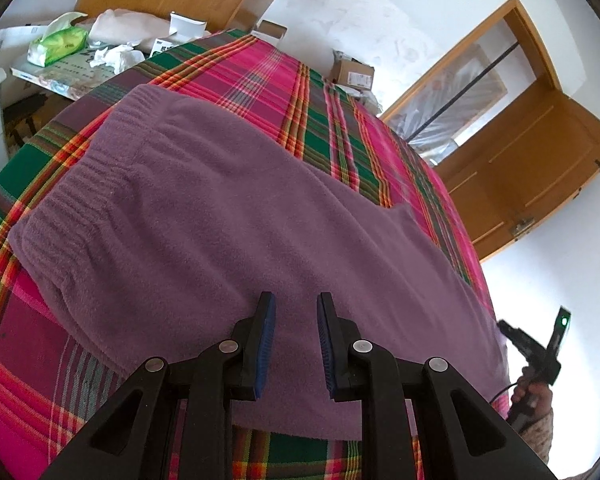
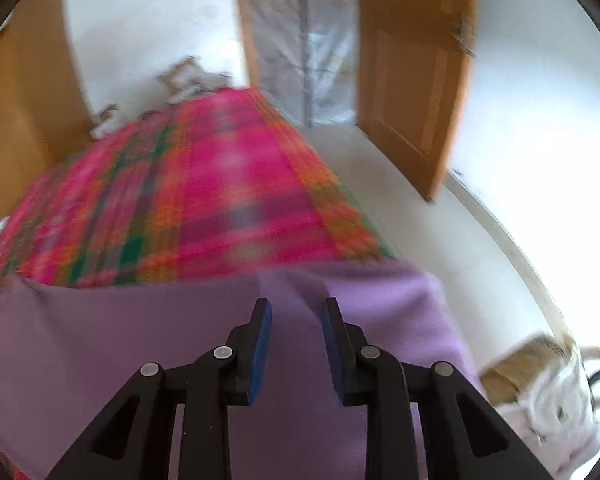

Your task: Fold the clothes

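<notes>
Plaid bed fills the view, purple fleece trousers spread flat across it, waistband at the far left. Left tool hovers over them, jaws parted, empty. Right tool likewise parted, gripping nothing, above the trousers' edge.

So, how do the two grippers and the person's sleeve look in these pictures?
Both the left gripper and the right gripper are black, with angular linkage arms, round silver pivot pins and blue ribbed pads. In the left wrist view, the right one shows a small green light, a thin dark cable and a speckled beige knitted sleeve.
</notes>
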The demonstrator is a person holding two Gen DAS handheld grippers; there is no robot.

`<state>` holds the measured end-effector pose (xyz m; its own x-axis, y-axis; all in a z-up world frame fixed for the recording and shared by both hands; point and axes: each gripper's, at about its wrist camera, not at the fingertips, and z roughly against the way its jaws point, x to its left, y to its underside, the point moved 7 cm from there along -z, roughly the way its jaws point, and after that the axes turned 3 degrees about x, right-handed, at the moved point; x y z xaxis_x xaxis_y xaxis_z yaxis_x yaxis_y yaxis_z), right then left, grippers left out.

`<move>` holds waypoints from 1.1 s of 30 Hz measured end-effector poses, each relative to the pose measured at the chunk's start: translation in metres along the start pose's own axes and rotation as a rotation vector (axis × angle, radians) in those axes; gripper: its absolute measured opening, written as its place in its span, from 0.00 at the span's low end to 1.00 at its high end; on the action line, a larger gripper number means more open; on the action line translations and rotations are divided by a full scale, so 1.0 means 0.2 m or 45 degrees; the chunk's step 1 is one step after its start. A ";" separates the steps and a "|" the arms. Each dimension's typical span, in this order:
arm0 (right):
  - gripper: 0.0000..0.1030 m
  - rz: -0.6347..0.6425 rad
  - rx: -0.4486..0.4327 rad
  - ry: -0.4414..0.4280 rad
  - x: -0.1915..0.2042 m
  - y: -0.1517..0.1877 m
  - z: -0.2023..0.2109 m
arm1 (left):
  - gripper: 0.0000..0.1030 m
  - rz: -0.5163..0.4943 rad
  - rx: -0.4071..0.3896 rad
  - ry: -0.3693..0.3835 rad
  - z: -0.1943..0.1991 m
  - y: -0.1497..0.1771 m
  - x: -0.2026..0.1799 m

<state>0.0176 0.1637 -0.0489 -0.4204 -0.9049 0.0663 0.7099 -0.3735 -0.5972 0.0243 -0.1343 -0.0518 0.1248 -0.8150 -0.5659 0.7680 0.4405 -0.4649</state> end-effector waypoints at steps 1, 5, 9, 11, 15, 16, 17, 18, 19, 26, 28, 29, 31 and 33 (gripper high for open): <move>0.20 -0.031 0.004 0.018 -0.06 0.01 0.00 | 0.21 0.000 -0.001 0.001 0.00 0.00 0.00; 0.12 -0.075 -0.011 0.058 -0.16 -0.02 -0.02 | 0.21 0.011 -0.005 0.006 0.00 0.01 0.00; 0.12 -0.061 -0.006 0.065 -0.16 -0.05 -0.04 | 0.21 0.018 -0.009 0.001 0.01 0.01 0.00; 0.12 -0.093 -0.010 0.016 -0.18 -0.07 -0.04 | 0.21 0.021 -0.011 -0.001 0.01 0.01 0.00; 0.13 -0.240 -0.033 -0.151 -0.28 -0.11 0.01 | 0.21 0.025 -0.015 -0.008 0.01 0.02 0.00; 0.14 -0.260 -0.062 -0.150 -0.33 -0.11 0.03 | 0.21 0.022 -0.016 -0.014 0.02 0.02 0.00; 0.14 -0.269 -0.065 -0.139 -0.37 -0.12 0.04 | 0.21 0.023 -0.017 -0.018 0.02 0.02 0.00; 0.16 -0.276 -0.066 -0.132 -0.40 -0.13 0.05 | 0.21 0.025 -0.017 -0.022 0.02 0.02 -0.01; 0.17 -0.271 -0.044 -0.153 -0.42 -0.13 0.05 | 0.21 0.026 -0.019 -0.026 0.02 0.02 -0.01; 0.27 -0.224 0.103 -0.286 -0.46 -0.17 -0.06 | 0.21 0.001 -0.012 -0.035 0.00 0.02 -0.06; 0.27 -0.209 0.156 -0.330 -0.45 -0.16 -0.09 | 0.21 0.006 -0.010 -0.041 -0.01 0.02 -0.06; 0.27 -0.196 0.166 -0.335 -0.44 -0.15 -0.10 | 0.21 0.008 -0.009 -0.044 -0.02 0.02 -0.06; 0.27 -0.172 0.182 -0.345 -0.42 -0.14 -0.12 | 0.21 0.013 -0.007 -0.051 -0.03 0.01 -0.06; 0.26 -0.172 0.154 -0.358 -0.42 -0.13 -0.10 | 0.21 0.018 -0.006 -0.057 -0.04 0.01 -0.06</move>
<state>0.0229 0.2543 -0.0558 -0.3548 -0.8600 0.3668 0.7273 -0.5004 -0.4698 0.0194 -0.1208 -0.0514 0.1638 -0.8246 -0.5414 0.7631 0.4537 -0.4603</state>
